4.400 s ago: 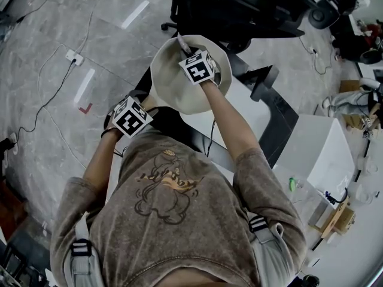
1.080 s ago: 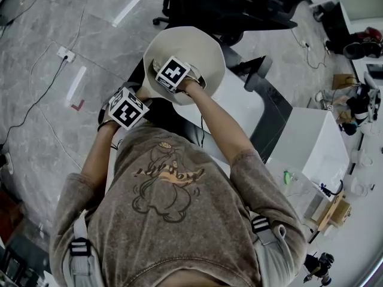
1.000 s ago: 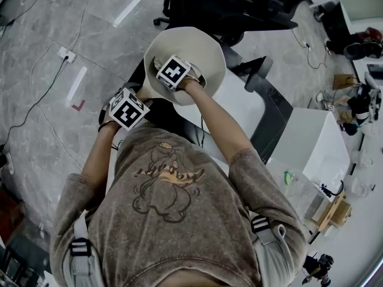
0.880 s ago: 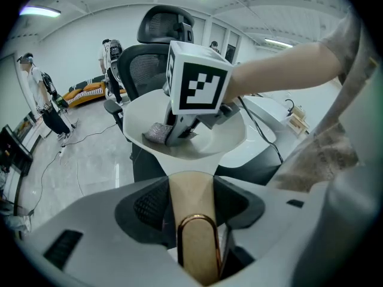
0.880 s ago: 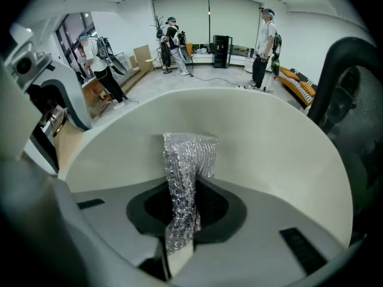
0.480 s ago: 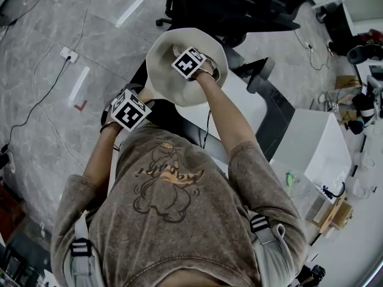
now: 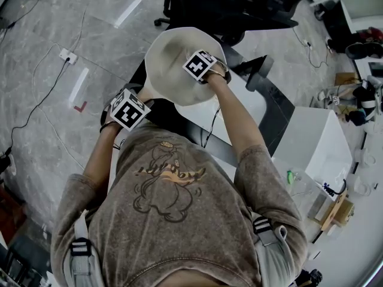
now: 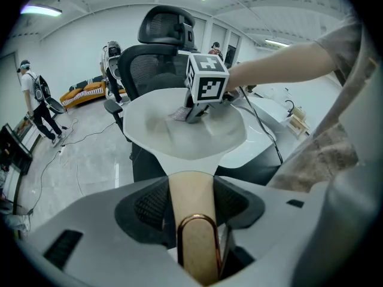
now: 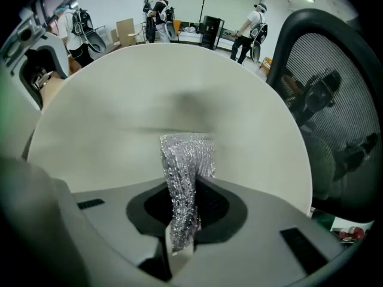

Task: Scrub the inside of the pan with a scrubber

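A cream pan (image 7: 170,64) is held out over the table's near end. My left gripper (image 7: 128,110) is shut on its tan wooden handle (image 8: 192,211), which carries a copper hanging ring. Both pads press the handle's sides. My right gripper (image 7: 200,64) reaches into the bowl from the right, its marker cube (image 8: 207,79) over the pan's middle. It is shut on a silvery mesh scrubber (image 9: 185,172), whose free end presses against the pan's inner surface (image 9: 149,100). The scrubber's tip (image 8: 179,113) also shows under the cube in the left gripper view.
A black office chair (image 7: 239,5) stands just beyond the pan. A white table (image 7: 251,109) and a white box (image 7: 317,154) lie to the right. Cables and a socket strip (image 7: 66,55) are on the grey floor at left. People stand far off (image 9: 248,28).
The right gripper has swept the scrubber from the pan's left side across to its right side. The left gripper and the handle have stayed in place.
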A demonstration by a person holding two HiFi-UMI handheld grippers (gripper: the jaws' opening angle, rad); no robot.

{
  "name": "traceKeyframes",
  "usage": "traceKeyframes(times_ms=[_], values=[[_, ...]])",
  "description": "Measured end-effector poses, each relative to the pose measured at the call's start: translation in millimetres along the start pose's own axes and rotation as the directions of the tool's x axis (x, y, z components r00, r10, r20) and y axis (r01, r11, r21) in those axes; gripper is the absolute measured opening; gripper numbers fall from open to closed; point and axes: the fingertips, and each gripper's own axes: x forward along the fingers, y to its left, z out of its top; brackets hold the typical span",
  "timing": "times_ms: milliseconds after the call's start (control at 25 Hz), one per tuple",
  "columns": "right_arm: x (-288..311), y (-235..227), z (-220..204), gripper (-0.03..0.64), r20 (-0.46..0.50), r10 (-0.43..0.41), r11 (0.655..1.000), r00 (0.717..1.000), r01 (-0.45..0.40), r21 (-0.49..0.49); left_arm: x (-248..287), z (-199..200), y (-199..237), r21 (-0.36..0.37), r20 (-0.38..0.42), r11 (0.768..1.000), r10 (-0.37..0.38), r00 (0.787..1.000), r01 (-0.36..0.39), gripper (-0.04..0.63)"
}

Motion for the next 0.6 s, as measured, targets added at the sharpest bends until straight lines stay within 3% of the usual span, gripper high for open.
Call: traceKeyframes(times_ms=[200, 400, 600], values=[[-11, 8, -24, 0.074, -0.072, 0.046, 0.998, 0.996, -0.042, 0.052, -1, 0, 0, 0.003, -0.004, 1.000, -0.001, 1.000, 0.001, 0.247], [-17, 39, -32, 0.074, -0.078, 0.201, 0.975, 0.977, -0.191, 0.116, 1, 1, 0, 0.004, -0.005, 1.000, -0.001, 1.000, 0.001, 0.247], [-25, 72, -30, 0.074, -0.081, 0.340, 0.935, 0.937, -0.327, 0.137, 1, 1, 0, 0.003, -0.004, 1.000, -0.003, 1.000, 0.003, 0.247]])
